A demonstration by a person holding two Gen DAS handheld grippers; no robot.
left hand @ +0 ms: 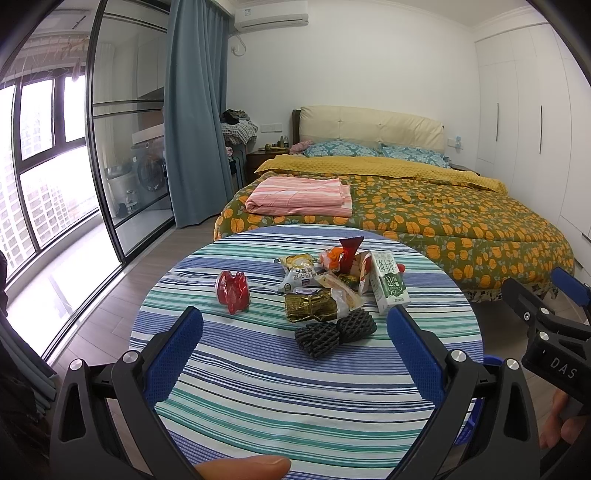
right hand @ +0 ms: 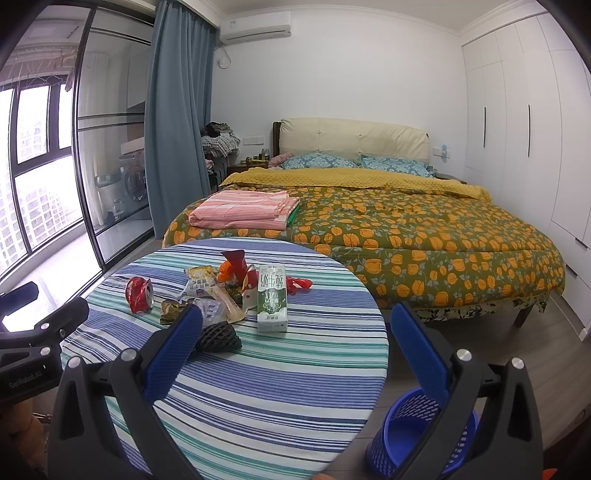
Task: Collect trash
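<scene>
we see a bed (left hand: 406, 206) under a floral quilt (right hand: 424, 236) with orange blooms, a mustard blanket (left hand: 369, 168) turned back near two teal pillows (left hand: 373, 149) and a cream headboard (right hand: 351, 138). a folded pink striped sheet (left hand: 299, 195) lies on the quilt's near left corner. a blue curtain (right hand: 177, 122) hangs beside glass sliding doors (left hand: 122, 129), an air conditioner (left hand: 269, 16) above it. white wardrobes (right hand: 524, 122) fill the right wall. behind the glass stands what may be a washing machine (left hand: 151, 173).

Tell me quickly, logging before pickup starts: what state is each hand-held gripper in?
Left hand-held gripper: open, holding nothing.
Right hand-held gripper: open, holding nothing.
</scene>
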